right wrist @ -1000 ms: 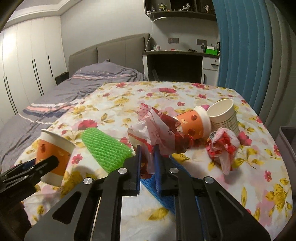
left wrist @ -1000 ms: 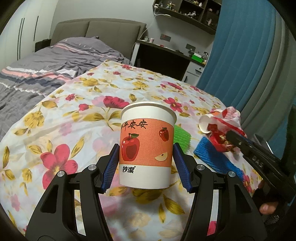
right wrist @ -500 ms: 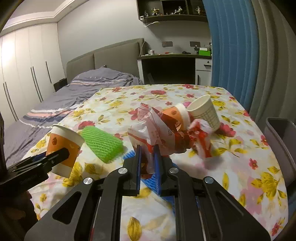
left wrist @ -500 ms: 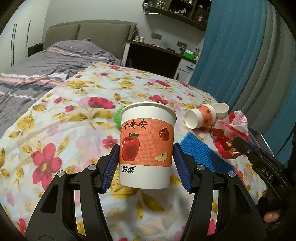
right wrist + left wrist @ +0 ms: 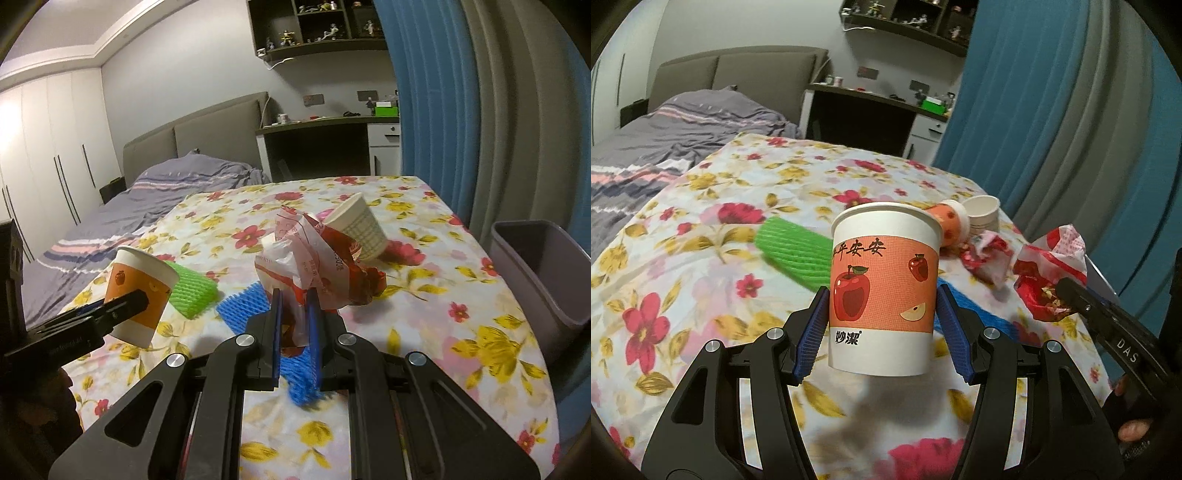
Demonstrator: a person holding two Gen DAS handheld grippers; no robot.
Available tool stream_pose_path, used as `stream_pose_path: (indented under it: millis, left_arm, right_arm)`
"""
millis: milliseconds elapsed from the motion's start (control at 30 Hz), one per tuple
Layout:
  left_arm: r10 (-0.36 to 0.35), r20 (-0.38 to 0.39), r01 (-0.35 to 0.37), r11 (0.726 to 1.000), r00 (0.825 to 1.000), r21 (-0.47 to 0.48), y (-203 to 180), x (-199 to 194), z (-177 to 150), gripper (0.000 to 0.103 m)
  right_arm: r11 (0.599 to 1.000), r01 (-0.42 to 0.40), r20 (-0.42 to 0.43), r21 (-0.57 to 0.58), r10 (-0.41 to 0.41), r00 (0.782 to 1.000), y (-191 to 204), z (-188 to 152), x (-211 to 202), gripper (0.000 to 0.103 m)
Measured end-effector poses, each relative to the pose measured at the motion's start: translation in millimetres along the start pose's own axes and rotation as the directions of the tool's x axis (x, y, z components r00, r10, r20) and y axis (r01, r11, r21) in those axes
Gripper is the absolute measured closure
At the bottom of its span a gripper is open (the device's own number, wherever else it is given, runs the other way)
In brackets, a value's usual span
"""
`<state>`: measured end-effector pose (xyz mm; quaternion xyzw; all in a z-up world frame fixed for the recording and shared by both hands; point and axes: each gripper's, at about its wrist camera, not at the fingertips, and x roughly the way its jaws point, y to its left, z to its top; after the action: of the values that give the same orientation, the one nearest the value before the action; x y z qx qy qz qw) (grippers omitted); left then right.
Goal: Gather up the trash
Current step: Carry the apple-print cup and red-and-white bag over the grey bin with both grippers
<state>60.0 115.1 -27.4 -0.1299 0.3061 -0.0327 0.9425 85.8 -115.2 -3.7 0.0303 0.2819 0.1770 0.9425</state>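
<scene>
Both grippers (image 5: 882,314) (image 5: 295,325) apparently clamped, raised.

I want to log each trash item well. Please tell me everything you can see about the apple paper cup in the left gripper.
The apple paper cup looks like white paper with a rolled rim, an orange band printed with red apples, an apple slice and Chinese characters. It is upright, apparently empty and undented. The left gripper holds it by its sides between blue ribbed pads, lifted above the flowered tablecloth. Nothing else touches it.

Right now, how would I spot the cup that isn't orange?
Find the flowery table and its corner near the blue curtain. Behind the crumpled red wrapper a paper cup lies tipped. Unlike the orange apple cups, it is white with a fine grid.
</scene>
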Motion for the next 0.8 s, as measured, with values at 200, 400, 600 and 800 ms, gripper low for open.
stream_pose_path:
  millis: [200,400,600,800]
  left_arm:
    - [-0.026,-0.006,0.026,0.999,1.0,0.032,-24.0,4.1,0.2,0.046]
    - [-0.064,-0.02,0.065,0.995,0.998,0.078,-54.4,10.8,3.7,0.046]
    - [-0.12,-0.044,0.125,0.985,0.992,0.122,-92.3,20.5,11.1,0.046]
    - [-0.224,-0.068,0.234,0.951,0.972,0.201,-154.1,34.4,22.8,0.046]
  right_arm:
    - [1.0,0.004,0.005,0.015,-0.004,1.0,-16.8,-2.2,-12.8,0.089]
    - [0.999,0.022,0.021,0.033,-0.022,1.0,-37.7,-1.5,-26.6,0.089]
    - [0.996,0.062,0.041,0.061,-0.065,0.997,-69.1,5.2,-44.4,0.089]
    - [0.98,0.183,0.078,0.079,-0.189,0.979,-116.1,15.9,-65.4,0.089]
